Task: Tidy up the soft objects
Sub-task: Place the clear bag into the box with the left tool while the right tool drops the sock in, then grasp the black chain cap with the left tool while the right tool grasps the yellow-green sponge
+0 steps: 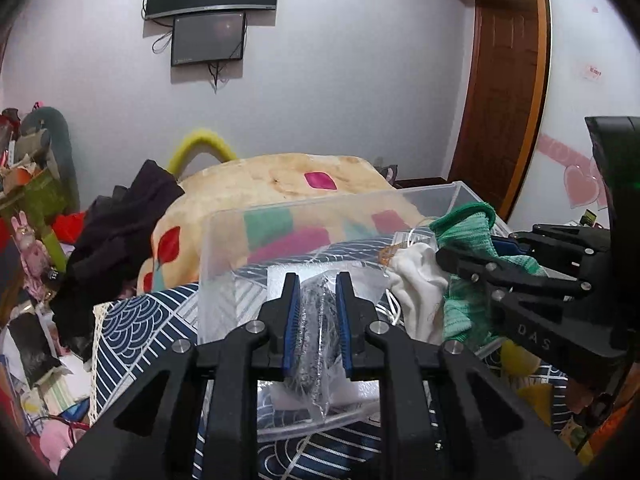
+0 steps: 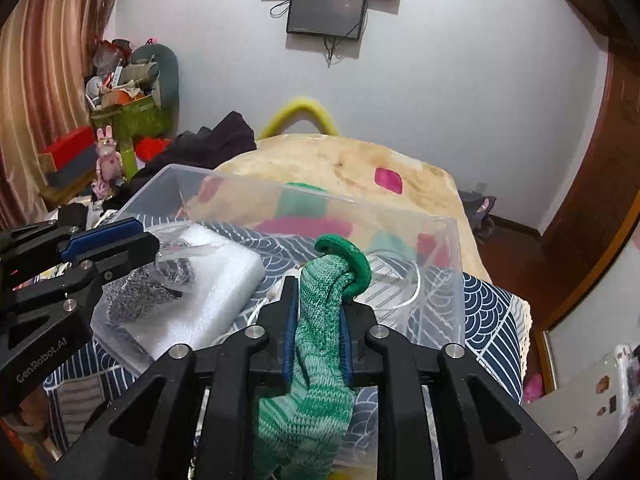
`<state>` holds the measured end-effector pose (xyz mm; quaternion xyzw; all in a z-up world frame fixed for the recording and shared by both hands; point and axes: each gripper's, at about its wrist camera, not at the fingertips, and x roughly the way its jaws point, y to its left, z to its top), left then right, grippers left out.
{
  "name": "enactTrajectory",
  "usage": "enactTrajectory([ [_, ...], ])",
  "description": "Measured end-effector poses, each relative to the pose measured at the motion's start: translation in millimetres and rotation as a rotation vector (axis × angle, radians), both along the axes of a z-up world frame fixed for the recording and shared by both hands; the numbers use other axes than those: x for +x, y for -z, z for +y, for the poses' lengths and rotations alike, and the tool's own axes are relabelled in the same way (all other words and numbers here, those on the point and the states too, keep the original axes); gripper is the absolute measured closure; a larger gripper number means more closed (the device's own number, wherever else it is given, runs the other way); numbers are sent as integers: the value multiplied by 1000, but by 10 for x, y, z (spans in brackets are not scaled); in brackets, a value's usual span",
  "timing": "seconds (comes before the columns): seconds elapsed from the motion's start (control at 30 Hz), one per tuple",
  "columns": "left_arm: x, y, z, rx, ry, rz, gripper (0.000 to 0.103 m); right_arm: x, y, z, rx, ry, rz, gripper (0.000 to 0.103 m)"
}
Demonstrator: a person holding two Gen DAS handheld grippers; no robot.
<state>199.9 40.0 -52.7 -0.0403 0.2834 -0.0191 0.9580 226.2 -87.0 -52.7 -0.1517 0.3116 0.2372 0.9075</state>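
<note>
My left gripper (image 1: 317,286) is shut on a clear plastic bag holding a dark grey knit item (image 1: 316,332), held over the near edge of a clear plastic bin (image 1: 224,240). It shows from the side in the right wrist view (image 2: 154,250), with the bag (image 2: 144,284) hanging from it. My right gripper (image 2: 318,292) is shut on a green knit sock (image 2: 320,344), its cuff curling over the fingertips above the bin (image 2: 456,280). In the left wrist view the right gripper (image 1: 444,258) holds the sock (image 1: 466,232) beside a white cloth (image 1: 420,280).
The bin sits on a navy-and-white patterned cloth (image 1: 132,328) on a bed. A white foam block (image 2: 224,284) and white cord (image 2: 404,300) lie in the bin. A beige blanket (image 2: 340,164), dark clothes (image 1: 116,232) and a cluttered green shelf (image 2: 128,116) lie beyond. A wooden door (image 1: 504,92) stands right.
</note>
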Motion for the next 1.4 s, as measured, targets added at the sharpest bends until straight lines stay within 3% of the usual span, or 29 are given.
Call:
enactTrajectory([
  [0.03, -9, -11, 9, -8, 2, 0, 81, -12, -10, -13, 4, -5, 8, 75],
  [0.1, -28, -39, 25, -19, 4, -3, 71, -31, -34, -48, 11, -6, 1, 53],
  [0.17, -70, -76, 30, -24, 0, -12, 62, -78, -72, -78, 14, -6, -21, 46],
  [0.33, -223, -192, 2, -15, -6, -52, 45, -185, -205, -150, 49, -12, -58, 35],
  [0.47, -384, -295, -38, -1, -3, -88, 38, -312, -319, -205, 80, -16, -96, 25],
  [0.63, -618, -344, -91, 23, -3, -120, 12, -508, -411, -311, 109, -20, -137, 22],
  [0.9, -880, -175, -150, 17, 11, -89, 5, -788, -306, -458, 119, 7, -170, 19],
  [1.2, -954, 304, -273, -19, 43, 49, 5, -868, 70, -579, 144, 52, -54, 19],
  [1.4, -871, 596, -305, -88, 58, 136, 5, -888, 326, -662, 141, 70, 20, 19],
])
